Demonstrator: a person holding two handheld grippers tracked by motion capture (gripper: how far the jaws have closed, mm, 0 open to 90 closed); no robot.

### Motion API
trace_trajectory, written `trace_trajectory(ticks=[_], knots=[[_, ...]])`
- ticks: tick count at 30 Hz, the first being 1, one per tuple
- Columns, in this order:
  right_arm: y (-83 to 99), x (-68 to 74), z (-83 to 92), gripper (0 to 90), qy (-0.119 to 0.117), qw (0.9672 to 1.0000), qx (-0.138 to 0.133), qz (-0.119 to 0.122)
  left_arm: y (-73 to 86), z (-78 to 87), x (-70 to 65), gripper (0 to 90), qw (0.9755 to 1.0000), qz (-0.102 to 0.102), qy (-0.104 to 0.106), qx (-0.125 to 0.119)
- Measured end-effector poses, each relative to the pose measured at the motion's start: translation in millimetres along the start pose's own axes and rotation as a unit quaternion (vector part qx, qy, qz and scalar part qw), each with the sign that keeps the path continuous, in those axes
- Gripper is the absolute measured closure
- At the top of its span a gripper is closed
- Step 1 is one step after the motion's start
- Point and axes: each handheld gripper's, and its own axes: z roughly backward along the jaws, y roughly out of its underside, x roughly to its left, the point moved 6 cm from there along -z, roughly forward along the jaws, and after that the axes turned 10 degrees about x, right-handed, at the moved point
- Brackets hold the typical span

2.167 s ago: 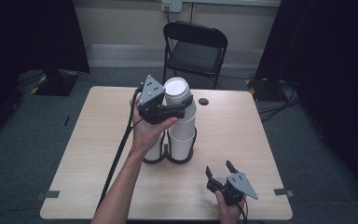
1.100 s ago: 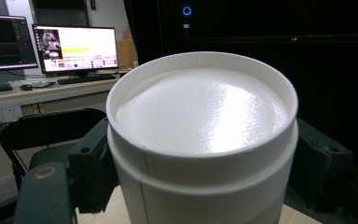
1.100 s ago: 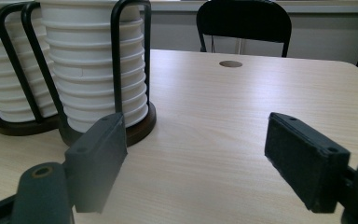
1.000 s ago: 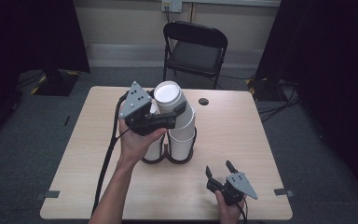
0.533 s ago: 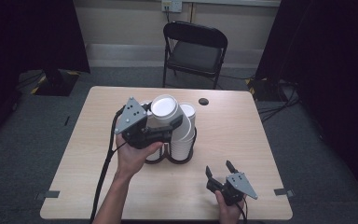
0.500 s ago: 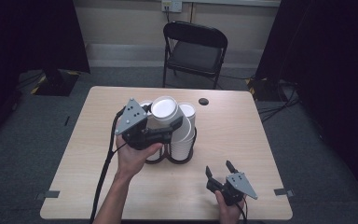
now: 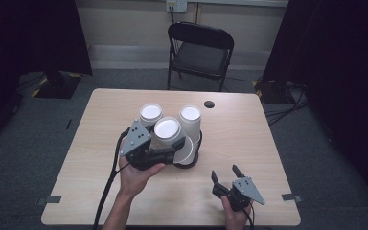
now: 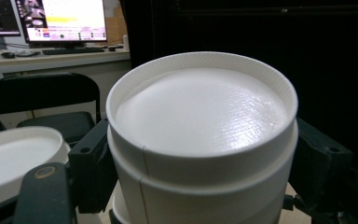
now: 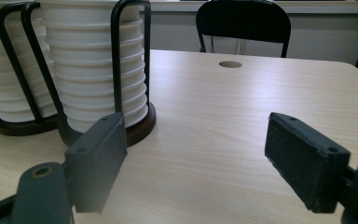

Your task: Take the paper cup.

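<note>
White paper cup (image 7: 167,130) sits clamped upside down in the left gripper (image 7: 159,152), beside two racked stacks (image 7: 190,129) mid-table. The right gripper (image 7: 225,178) rests empty, jaws wide, near right. Excess squeeze could crush the thin wall; a misaligned descent could topple the holder (image 9: 121,126).

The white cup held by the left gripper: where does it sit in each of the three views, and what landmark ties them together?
High view: the white cup sits left of centre, upside down, just in front of the two cup stacks.
Left gripper view: it takes up the middle of the frame, base toward the camera, between the black jaws.
Right gripper view: not in it.
Shared landmark: the black folding chair behind the table.
</note>
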Motion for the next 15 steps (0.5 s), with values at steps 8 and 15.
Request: trace_trajectory(ticks=[8, 15], knots=[[-0.1, -0.3, -0.1, 19.9, 0.001, 1.0, -0.001, -0.001, 26.6, 3.5, 4.0, 21.4, 0.9996, 0.025, -0.007, 0.009], [-0.2, 0.2, 2.5, 19.9, -0.005, 0.9999, -0.013, -0.003, 51.9, -1.1, 6.6, 21.4, 0.9982, 0.049, -0.005, 0.034]])
